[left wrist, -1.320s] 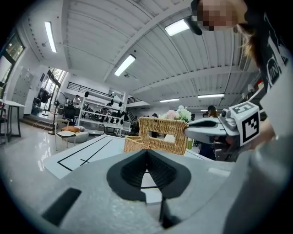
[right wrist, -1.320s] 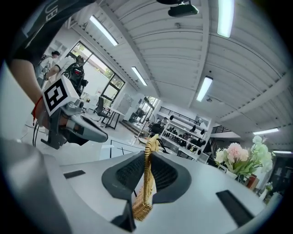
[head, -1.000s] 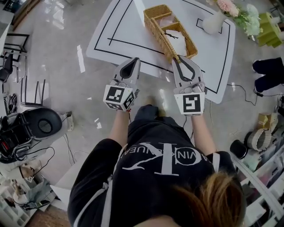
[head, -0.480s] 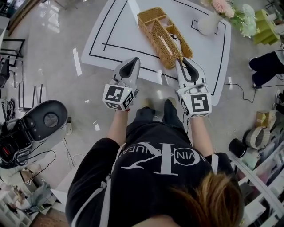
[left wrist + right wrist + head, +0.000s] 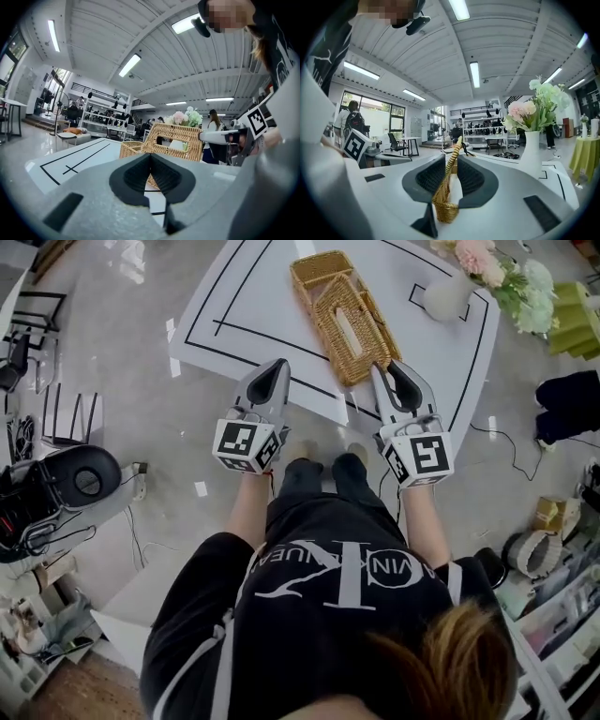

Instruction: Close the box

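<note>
Wicker box (image 5: pixel 319 268): set upper centre on table (image 5: pixel 244 296) | lid (image 5: pixel 356 334): almost lowered, edge left loose between right gripper (image 5: pixel 394 376) jaws, just opened for release | left gripper (image 5: pixel 277 367): closed, empty, held aside unneeded

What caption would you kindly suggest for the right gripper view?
Right tool, jaws just opening, astride the edge of the wicker lid; white vase of flowers beyond.

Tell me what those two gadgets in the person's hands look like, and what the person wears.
The left gripper and right gripper are matching light grey, wedge-shaped shells tapering to two jaws lined with dark ribbed pads. Each carries a white cube with black square markers at its rear. The person wears a black top with white lettering.
</note>
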{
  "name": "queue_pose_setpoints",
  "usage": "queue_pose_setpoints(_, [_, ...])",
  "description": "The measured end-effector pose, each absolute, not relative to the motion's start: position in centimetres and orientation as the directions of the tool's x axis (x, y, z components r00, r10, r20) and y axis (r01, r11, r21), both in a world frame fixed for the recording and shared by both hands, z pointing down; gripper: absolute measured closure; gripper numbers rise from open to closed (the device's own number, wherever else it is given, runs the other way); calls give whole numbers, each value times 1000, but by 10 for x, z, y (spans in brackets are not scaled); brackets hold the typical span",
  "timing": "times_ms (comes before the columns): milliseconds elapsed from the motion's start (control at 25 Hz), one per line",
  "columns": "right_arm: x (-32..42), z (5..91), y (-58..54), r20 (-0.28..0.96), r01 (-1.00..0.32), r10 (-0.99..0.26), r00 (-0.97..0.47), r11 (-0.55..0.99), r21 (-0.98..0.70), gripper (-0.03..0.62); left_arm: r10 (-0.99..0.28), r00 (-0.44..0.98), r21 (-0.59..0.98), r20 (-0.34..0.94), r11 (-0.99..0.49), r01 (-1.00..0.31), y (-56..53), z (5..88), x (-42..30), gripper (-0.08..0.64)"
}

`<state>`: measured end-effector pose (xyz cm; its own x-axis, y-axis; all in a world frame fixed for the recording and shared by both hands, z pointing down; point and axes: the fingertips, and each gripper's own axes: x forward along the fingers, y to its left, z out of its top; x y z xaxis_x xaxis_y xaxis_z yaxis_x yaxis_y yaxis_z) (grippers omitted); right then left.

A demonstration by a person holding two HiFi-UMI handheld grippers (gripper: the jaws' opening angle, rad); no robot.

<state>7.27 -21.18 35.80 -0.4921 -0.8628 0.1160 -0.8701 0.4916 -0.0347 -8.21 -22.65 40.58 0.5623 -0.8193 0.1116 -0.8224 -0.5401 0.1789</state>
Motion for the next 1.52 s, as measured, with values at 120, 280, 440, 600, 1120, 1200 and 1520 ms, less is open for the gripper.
queue_pose_setpoints(120, [76, 361, -213, 113, -861, -853, -509, 504, -71, 512, -834, 541, 175, 108, -520, -836, -226, 404, -80, 552])
queue_pose_setpoints(280, [83, 365, -216, 127, -850, -841, -526, 520, -82, 503, -839, 532, 180, 112, -510, -841, -224, 406, -71, 552])
queue_pose_setpoints(440, [89, 370, -219, 138, -841, -829, -541, 530, -111, 494, -842, 525, 184, 122, -501, -846, -221, 409, -63, 552])
queue_pose_setpoints(600, [96, 375, -222, 150, -838, -825, -545, 532, -117, 481, -845, 518, 182, 131, -493, -851, -217, 411, -61, 552])
queue_pose_setpoints(1120, [111, 392, -229, 148, -828, -821, -552, 519, -213, 460, -847, 506, 172, 166, -480, -860, -211, 418, -62, 552])
queue_pose_setpoints(1200, [112, 393, -228, 147, -825, -820, -553, 516, -230, 459, -846, 505, 173, 170, -479, -861, -209, 419, -63, 552])
queue_pose_setpoints(1520, [115, 396, -229, 144, -823, -824, -547, 499, -273, 459, -843, 508, 176, 176, -481, -859, -206, 421, -62, 552])
